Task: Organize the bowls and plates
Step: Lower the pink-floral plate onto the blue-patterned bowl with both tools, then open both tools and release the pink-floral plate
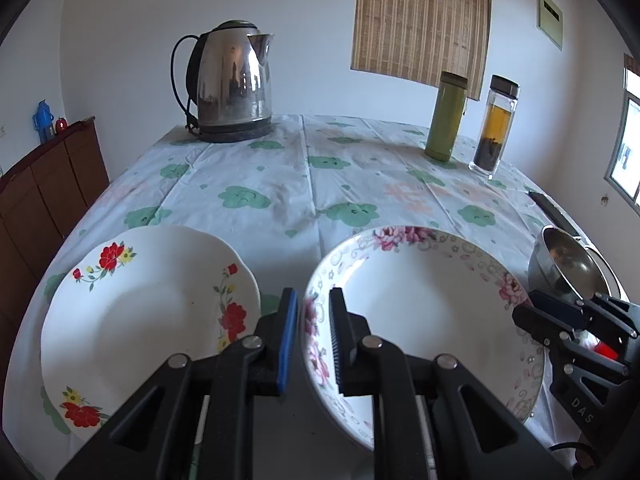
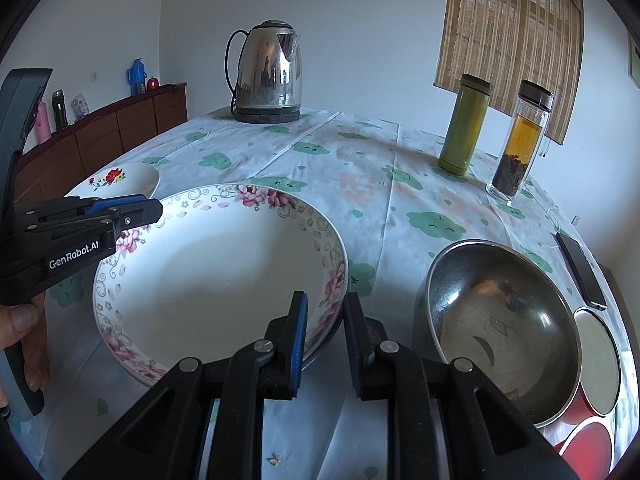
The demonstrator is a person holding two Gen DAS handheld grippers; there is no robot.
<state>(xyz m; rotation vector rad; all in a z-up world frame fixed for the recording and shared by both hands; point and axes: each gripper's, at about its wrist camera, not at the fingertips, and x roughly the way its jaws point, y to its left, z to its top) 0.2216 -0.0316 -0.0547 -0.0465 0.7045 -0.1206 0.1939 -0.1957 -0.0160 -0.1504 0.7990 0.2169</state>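
Left wrist view: left gripper (image 1: pixel 313 316) clamps the left rim of the pink-flowered plate (image 1: pixel 424 312); right gripper (image 2: pixel 325 322) clamps its right rim. Red-flowered plate (image 1: pixel 152 320) and steel bowl (image 2: pixel 504 316) flank it near the table's (image 1: pixel 280 176) front edge.

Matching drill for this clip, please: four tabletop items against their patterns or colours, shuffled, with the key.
Column one:
1. left plate
2. middle plate
3. bowl
4. flask

Column two:
A. bare shiny steel
B. pink blossoms around the rim
C. red and yellow flowers
D. plain green with a dark cap

Pairs: 1-C, 2-B, 3-A, 4-D
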